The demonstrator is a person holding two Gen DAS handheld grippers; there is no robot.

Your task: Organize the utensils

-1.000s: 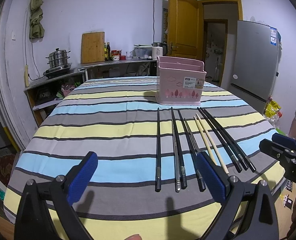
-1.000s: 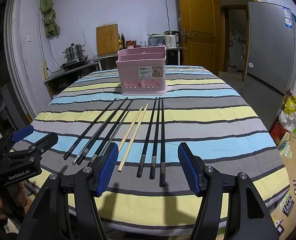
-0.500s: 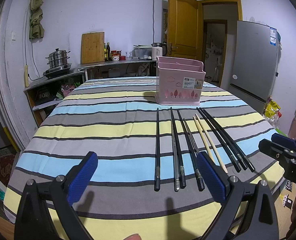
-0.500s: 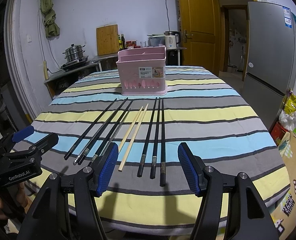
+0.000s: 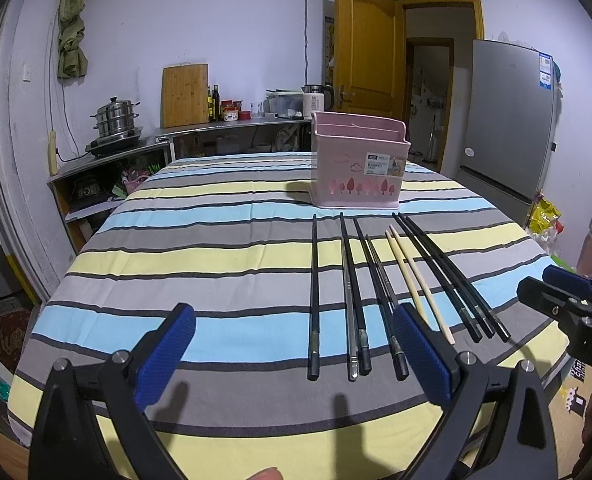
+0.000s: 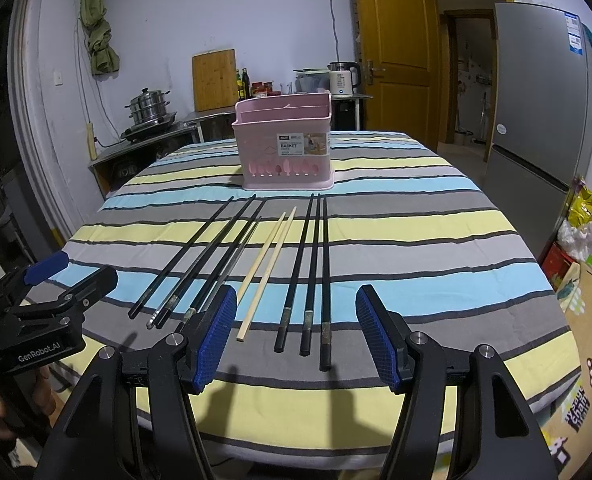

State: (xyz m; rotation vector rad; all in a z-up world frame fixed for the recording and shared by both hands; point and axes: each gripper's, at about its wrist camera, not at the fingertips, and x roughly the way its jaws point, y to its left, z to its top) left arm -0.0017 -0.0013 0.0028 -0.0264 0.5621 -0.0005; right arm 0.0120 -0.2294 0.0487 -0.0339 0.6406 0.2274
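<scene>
Several chopsticks lie side by side on the striped tablecloth: black chopsticks [image 5: 314, 296] [image 6: 306, 268], a metal one [image 5: 349, 304] and a pale wooden pair [image 5: 416, 276] [image 6: 266, 268]. A pink utensil basket [image 5: 358, 164] [image 6: 284, 148] stands upright beyond their far tips. My left gripper [image 5: 296, 344] hovers open over the table's near edge, left of the black chopsticks' near ends. My right gripper [image 6: 294, 332] is open too, with the near ends of the wooden pair and three black chopsticks between its blue pads [image 6: 216, 328]. Each gripper shows at the edge of the other's view.
The striped table [image 5: 200, 248] fills the middle of the room. A counter [image 5: 232, 124] with a steamer pot [image 5: 114, 118], cutting board and bottles runs along the back wall. A grey fridge [image 6: 540, 104] and a yellow door [image 6: 392, 36] stand at the right.
</scene>
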